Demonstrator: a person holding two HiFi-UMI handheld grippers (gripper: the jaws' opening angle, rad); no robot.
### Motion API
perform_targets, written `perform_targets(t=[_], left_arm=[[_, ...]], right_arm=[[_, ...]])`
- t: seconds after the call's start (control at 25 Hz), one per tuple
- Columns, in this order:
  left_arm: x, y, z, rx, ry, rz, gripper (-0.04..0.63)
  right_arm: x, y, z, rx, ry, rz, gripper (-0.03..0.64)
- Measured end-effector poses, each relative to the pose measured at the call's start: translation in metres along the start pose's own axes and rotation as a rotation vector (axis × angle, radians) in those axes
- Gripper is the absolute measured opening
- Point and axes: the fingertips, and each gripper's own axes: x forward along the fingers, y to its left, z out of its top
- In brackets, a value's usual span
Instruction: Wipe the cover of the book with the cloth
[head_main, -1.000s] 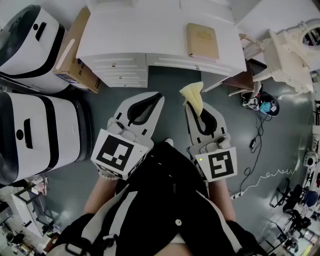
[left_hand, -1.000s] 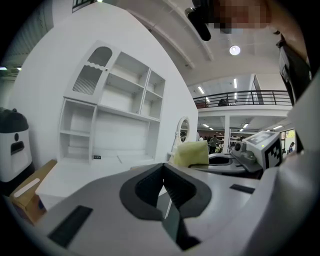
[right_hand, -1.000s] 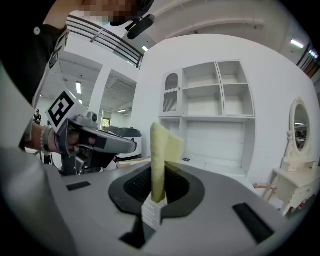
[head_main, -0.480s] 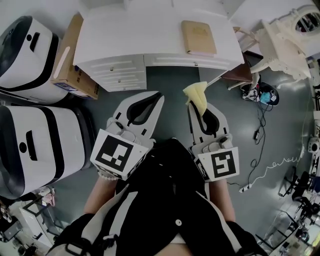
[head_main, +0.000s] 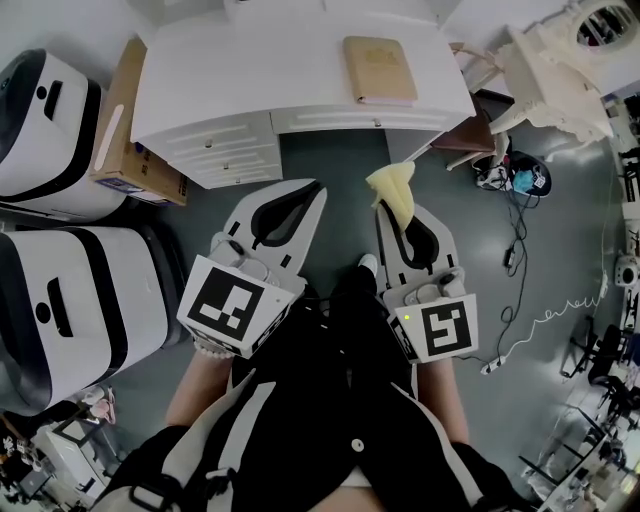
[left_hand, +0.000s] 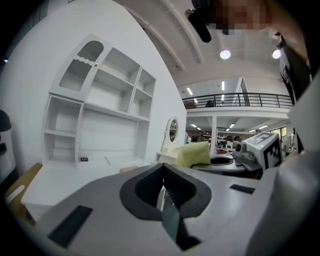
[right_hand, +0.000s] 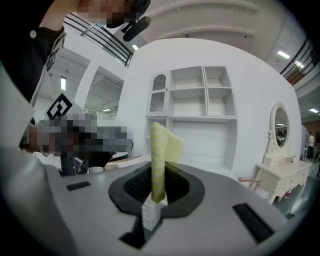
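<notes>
A tan book (head_main: 379, 69) lies flat on the white desk (head_main: 250, 70), near its front right edge. My right gripper (head_main: 384, 205) is shut on a folded yellow cloth (head_main: 393, 189), which sticks out past its jaw tips; the same cloth (right_hand: 161, 157) stands upright between the jaws in the right gripper view. My left gripper (head_main: 318, 192) is shut with nothing in it, its jaws meeting at the tip (left_hand: 162, 167). Both grippers hang over the floor, short of the desk, and point toward it. The yellow cloth (left_hand: 194, 153) also shows at the right of the left gripper view.
A drawer unit (head_main: 222, 148) sits under the desk's left half. A cardboard box (head_main: 118, 120) leans by the desk, beside large white-and-black machines (head_main: 70, 290). A white dressing table (head_main: 560, 60) and a wooden stool (head_main: 470, 125) stand right. Cables (head_main: 515, 260) trail on the grey floor.
The desk and book have slid left and up in the head view. Both grippers keep their places in the frame, the cloth still clamped in the right one.
</notes>
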Motion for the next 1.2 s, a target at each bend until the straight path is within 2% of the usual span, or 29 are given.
perform_targets(t=[0.32, 0.6, 0.8, 1.2], left_arm=[[0.051, -0.024, 0.010, 0.007, -0.001, 0.021, 0.002], [0.100, -0.048, 0.024, 0.016, -0.012, 0.082, 0.002], [0.132, -0.064, 0.032, 0.005, -0.026, 0.128, 0.002], [0.184, -0.098, 0.035, 0.004, -0.038, 0.225, 0.002]], right_arm=[[-0.009, -0.058, -0.006, 0.005, -0.003, 0.019, 0.034], [-0.013, -0.113, 0.001, -0.017, -0.028, 0.085, 0.034], [-0.017, -0.150, -0.006, -0.032, 0.025, 0.121, 0.034], [-0.026, -0.209, -0.014, -0.053, -0.010, 0.232, 0.035]])
